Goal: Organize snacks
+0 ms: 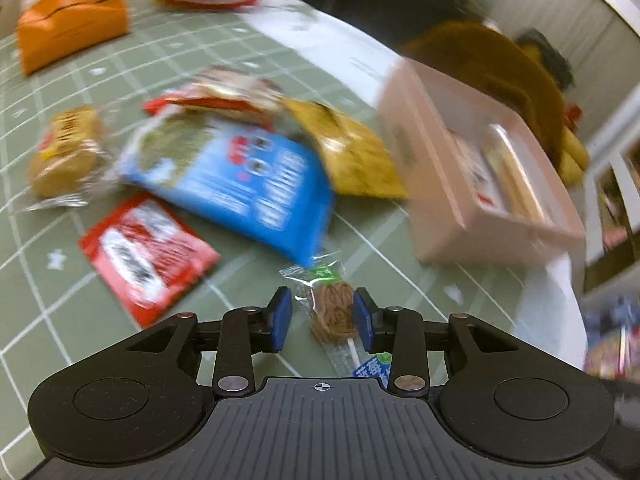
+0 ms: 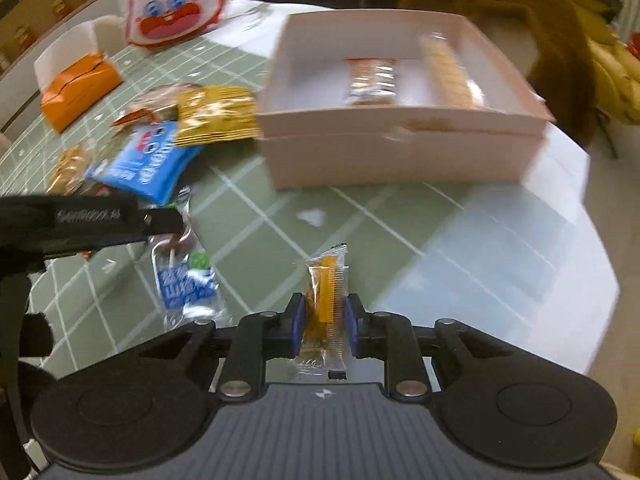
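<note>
Left tool: its pads stand apart with a wrapped lollipop lying between them on the worktop; the right-hand pad looks close to the candy head, the left-hand pad is clear of it, so nothing is clamped.
Ahead-left of the left tool: a red sachet, a blue packet and a clear-wrapped biscuit lie loose on the green gridded worktop.
Ahead of the left tool: a yellow packet lies just beyond the blue one.
Ahead-right of the left tool: the pink box, well apart from the lollipop.
Right tool: pressed together on a small orange-wrapped snack, which stands up between the pads.
Left of the right tool: the left tool comes in from the side over the lollipop, near the blue packet.
Ahead of the right tool: the pink box, open, with a wrapped bar and a long biscuit row inside.
Step in hand: judged as mid-sort; one snack gripped on the right, the lollipop not gripped on the left.
Next move calls for: carrying the orange snack forward over the box wall and letting go above free floor; the left tool must square up on the lollipop's head before closing.
</note>
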